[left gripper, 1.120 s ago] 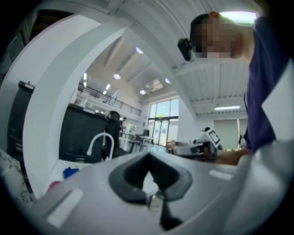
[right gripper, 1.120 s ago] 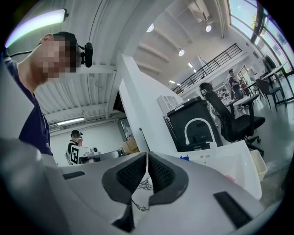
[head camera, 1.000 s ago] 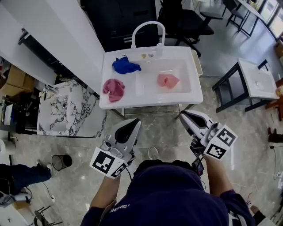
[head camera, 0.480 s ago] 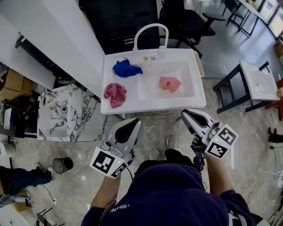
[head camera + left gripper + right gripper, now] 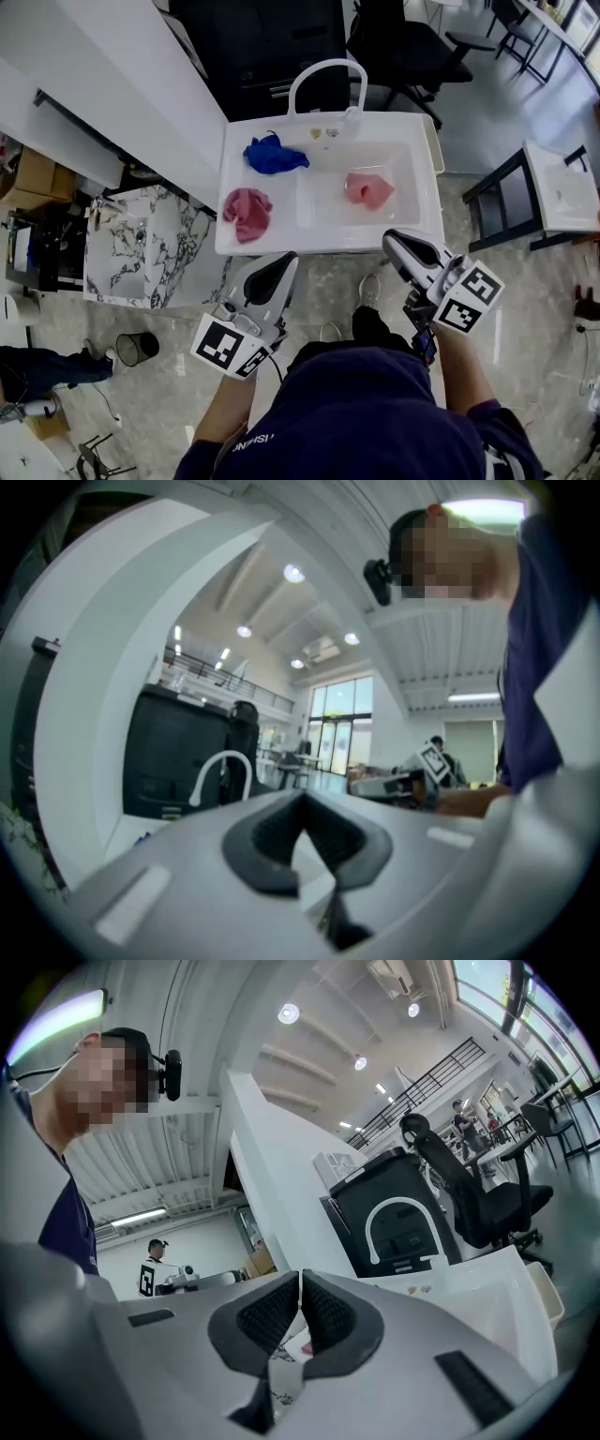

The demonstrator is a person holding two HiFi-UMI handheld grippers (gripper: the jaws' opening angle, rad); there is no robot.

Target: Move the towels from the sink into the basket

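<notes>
The right tool [image 5: 397, 242] is shut tight with nothing in it, and its own view shows the two dark pads pressed together. The left tool [image 5: 279, 264] looks the same: pads meeting at the tip and nothing between them. Both are held level, just in front of the sink [image 5: 328, 244], and not touching it.

All the towels are at the sink. A light pink towel [image 5: 367, 189] lies crumpled in the deep bowl on the right. A dark pink towel [image 5: 247, 211] lies bunched on the flat left part, near the front edge. A blue towel [image 5: 275, 155] lies behind it, near the back. The white bent tap [image 5: 326, 77] stands at the back of the bowl. Past the sink are a black office chair [image 5: 403, 42] and grey floor.

I think the job has only just begun, at the reaching step, since no towel is picked up yet. Next, one tool must open, go over the front rim and down onto a towel, then close on the cloth. The light pink towel sits nearest the right tool. I cannot see a basket for sure, so it must be found too.
</notes>
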